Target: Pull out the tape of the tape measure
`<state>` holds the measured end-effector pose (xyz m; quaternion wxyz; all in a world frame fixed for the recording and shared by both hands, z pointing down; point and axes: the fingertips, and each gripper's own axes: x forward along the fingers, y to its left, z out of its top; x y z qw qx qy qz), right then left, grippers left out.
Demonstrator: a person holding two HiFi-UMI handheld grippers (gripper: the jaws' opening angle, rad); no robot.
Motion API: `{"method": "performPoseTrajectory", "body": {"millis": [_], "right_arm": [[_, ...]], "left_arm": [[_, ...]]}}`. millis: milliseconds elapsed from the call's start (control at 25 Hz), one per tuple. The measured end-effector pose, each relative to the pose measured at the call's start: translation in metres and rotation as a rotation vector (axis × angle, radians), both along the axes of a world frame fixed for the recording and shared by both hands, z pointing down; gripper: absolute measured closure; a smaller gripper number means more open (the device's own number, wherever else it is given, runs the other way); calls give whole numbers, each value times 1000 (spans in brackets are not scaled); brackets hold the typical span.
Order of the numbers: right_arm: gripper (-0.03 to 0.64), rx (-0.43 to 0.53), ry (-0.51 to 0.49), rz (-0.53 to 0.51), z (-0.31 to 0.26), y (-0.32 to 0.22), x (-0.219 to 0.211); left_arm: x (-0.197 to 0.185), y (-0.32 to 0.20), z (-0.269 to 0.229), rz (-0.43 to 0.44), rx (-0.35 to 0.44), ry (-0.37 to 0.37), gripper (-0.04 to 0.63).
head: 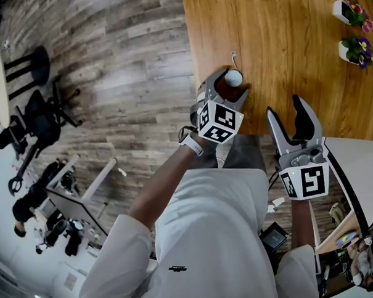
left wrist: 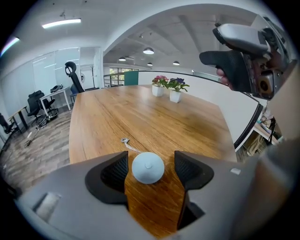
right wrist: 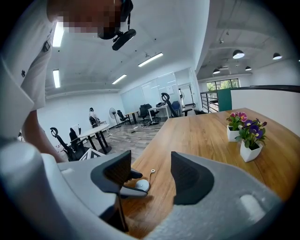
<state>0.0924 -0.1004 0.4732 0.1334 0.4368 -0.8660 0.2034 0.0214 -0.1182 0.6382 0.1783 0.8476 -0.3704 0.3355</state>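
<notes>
Tape measure [left wrist: 148, 168] sits, seemingly untouched, inside left gripper [left wrist: 150, 163].

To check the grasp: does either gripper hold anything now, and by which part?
Nothing is held. The left gripper is open, jaws either side of the small round pale grey tape measure, not touching it; the right gripper is open and empty.

Jaws apart on left hand-held gripper [head: 229, 83] and right hand-held gripper [head: 286, 107], both angled down.
</notes>
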Motion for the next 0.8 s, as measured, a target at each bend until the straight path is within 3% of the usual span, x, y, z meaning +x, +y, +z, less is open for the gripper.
{"method": "performPoseTrajectory", "body": {"millis": [680,800], "right_arm": [[357,-16,-16,9,7,0,-3],[357,-21,-23,12,8,1,-7]], "left_arm": [[0,0,17,2,-18,-51,311],[-3,-1,16,-12,-11,-44,357]]}}
